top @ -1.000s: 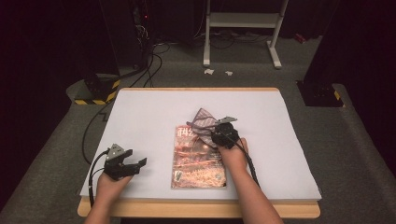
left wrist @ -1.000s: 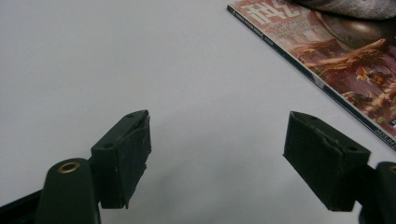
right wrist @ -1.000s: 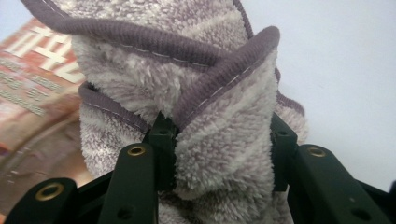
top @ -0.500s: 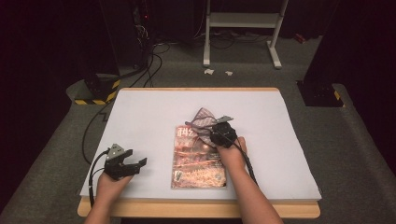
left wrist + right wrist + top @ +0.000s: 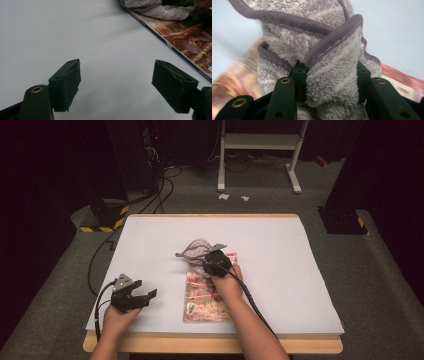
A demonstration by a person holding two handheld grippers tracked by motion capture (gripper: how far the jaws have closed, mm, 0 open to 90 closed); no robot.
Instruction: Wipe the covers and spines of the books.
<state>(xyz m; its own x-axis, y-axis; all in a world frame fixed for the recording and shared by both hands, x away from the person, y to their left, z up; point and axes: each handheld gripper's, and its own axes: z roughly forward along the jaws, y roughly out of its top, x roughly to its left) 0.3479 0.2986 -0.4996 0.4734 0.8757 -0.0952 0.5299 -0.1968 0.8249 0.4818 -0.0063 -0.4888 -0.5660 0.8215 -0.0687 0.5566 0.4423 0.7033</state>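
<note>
High view: a white table (image 5: 150, 235) bearing a magazine (image 5: 207, 300) near its front edge.
Cloth (image 5: 196, 251): bunched over the magazine's far end, hanging past its left edge.
Right gripper (image 5: 212, 265): over the magazine's far end, jaws clamped on the cloth (image 5: 332, 75).
Left gripper (image 5: 142, 296): well left of the magazine, jaws apart, nothing between them (image 5: 116, 85).

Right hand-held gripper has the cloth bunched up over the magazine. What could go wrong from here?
The cloth is clamped as a thick wad in the right hand-held gripper, so loose edges may slip free. It drags on the magazine, which could slide along. The left hand-held gripper stands open off the magazine, not steadying it.
</note>
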